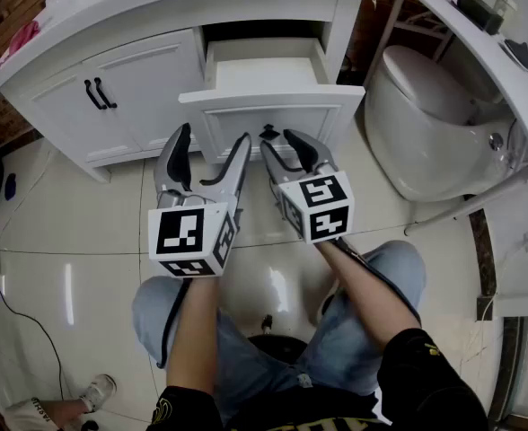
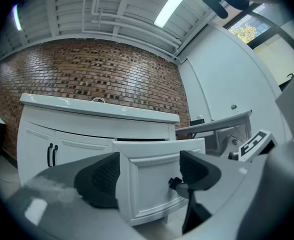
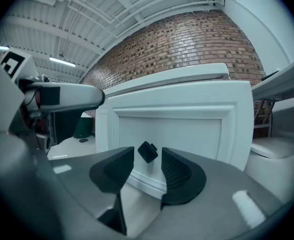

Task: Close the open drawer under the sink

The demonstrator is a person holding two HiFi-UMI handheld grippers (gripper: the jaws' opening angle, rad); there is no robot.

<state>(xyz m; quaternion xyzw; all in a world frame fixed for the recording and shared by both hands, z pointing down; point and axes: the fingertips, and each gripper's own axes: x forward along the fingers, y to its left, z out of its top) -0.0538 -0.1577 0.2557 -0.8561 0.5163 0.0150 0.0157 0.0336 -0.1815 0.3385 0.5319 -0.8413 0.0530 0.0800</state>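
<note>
The white vanity (image 1: pixel 111 25) has its drawer (image 1: pixel 268 119) pulled out, with a black knob (image 1: pixel 269 134) on the front panel. My right gripper (image 1: pixel 278 140) is right at that knob. In the right gripper view the knob (image 3: pixel 147 152) sits at the tips of the gripper (image 3: pixel 147 168), with a narrow gap on each side and neither pad pressing on it. My left gripper (image 1: pixel 215 135) is held wide open beside it, before the drawer front's left half (image 2: pixel 147 184), with nothing in it. The left gripper view shows the knob (image 2: pixel 174 183) by the right pad.
Cabinet doors with two black handles (image 1: pixel 99 93) are to the left of the drawer. A white toilet (image 1: pixel 426 124) stands close on the right under a white shelf (image 1: pixel 497 57). A thin cable (image 1: pixel 22 321) lies on the tiled floor at the left. The person's knees are below the grippers.
</note>
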